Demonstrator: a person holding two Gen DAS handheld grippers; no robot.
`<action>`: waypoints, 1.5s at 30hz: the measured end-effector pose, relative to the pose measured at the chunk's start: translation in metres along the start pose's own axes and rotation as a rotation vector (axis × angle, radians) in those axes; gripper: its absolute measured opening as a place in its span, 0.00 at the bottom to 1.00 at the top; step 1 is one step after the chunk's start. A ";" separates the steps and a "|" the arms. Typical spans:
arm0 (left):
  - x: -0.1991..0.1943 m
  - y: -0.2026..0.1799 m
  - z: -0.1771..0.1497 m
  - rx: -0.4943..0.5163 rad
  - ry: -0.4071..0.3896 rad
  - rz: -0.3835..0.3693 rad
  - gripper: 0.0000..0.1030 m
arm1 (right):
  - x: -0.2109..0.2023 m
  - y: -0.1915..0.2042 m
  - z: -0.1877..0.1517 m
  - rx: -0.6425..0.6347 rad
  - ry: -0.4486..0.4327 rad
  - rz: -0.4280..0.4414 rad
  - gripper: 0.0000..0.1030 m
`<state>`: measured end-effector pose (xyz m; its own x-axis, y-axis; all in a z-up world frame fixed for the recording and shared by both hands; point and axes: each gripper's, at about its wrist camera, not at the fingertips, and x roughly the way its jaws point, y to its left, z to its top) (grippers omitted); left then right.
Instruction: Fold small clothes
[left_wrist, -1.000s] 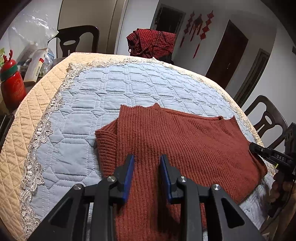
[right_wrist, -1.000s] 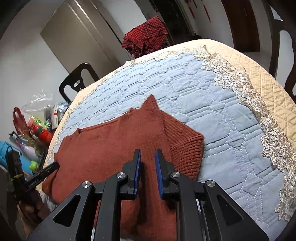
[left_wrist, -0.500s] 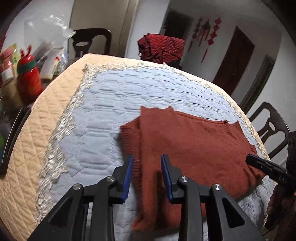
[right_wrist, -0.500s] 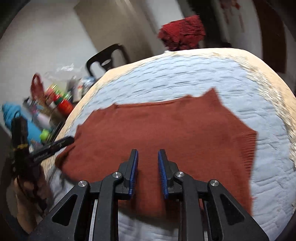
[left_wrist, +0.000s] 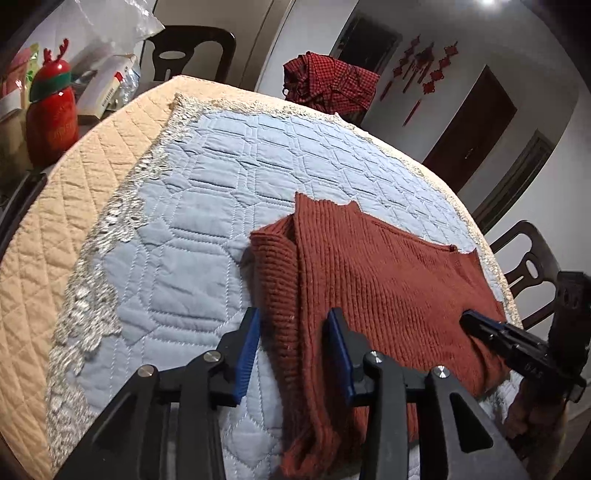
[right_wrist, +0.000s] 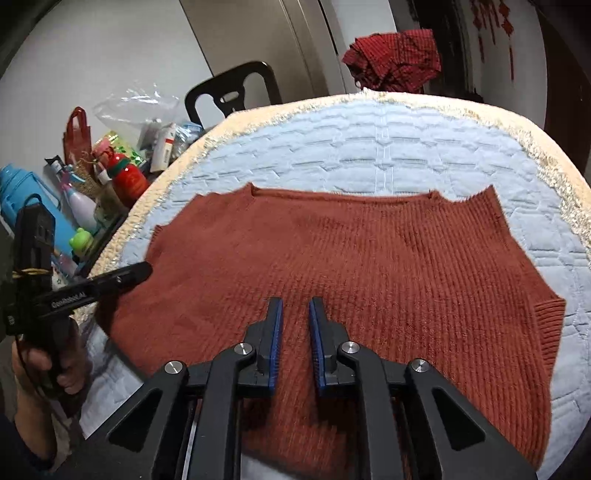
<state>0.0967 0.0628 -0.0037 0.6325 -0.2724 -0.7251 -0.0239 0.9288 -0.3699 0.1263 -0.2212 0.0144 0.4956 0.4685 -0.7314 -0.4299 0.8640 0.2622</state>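
Note:
A rust-red ribbed knit sweater (left_wrist: 376, 280) lies flat on the blue quilted table cover (left_wrist: 207, 206), its sleeve folded in at the left edge. My left gripper (left_wrist: 295, 332) is open, its fingers straddling the sweater's left folded edge. My right gripper (right_wrist: 295, 325) hovers over the sweater (right_wrist: 354, 258) near its front hem, fingers slightly apart with nothing between them. The right gripper also shows in the left wrist view (left_wrist: 517, 343) at the sweater's right side; the left gripper shows in the right wrist view (right_wrist: 110, 277) at its left side.
A red checked garment (left_wrist: 328, 81) hangs on a chair behind the table. Dark chairs (left_wrist: 192, 51) stand around it. Bottles, a red jar (left_wrist: 51, 114) and bags clutter a side surface to the left (right_wrist: 92, 184). Lace trim and a beige quilted border (left_wrist: 55, 236) ring the cover.
Both grippers have swung outward: the left one moved to the sweater's left edge and opened wider, the right one moved left toward the middle of the hem.

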 end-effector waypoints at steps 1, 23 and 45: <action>0.002 0.001 0.003 -0.005 0.005 -0.008 0.39 | 0.001 0.000 0.000 -0.002 0.000 -0.001 0.14; 0.003 0.006 -0.007 -0.137 0.025 -0.216 0.44 | 0.001 -0.005 -0.003 0.008 0.000 0.018 0.12; 0.013 -0.001 -0.005 -0.057 0.022 -0.173 0.34 | 0.025 0.007 0.035 -0.012 0.030 -0.050 0.12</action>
<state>0.1012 0.0571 -0.0152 0.6140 -0.4327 -0.6601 0.0393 0.8520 -0.5220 0.1618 -0.1967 0.0203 0.4942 0.4189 -0.7618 -0.4146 0.8837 0.2170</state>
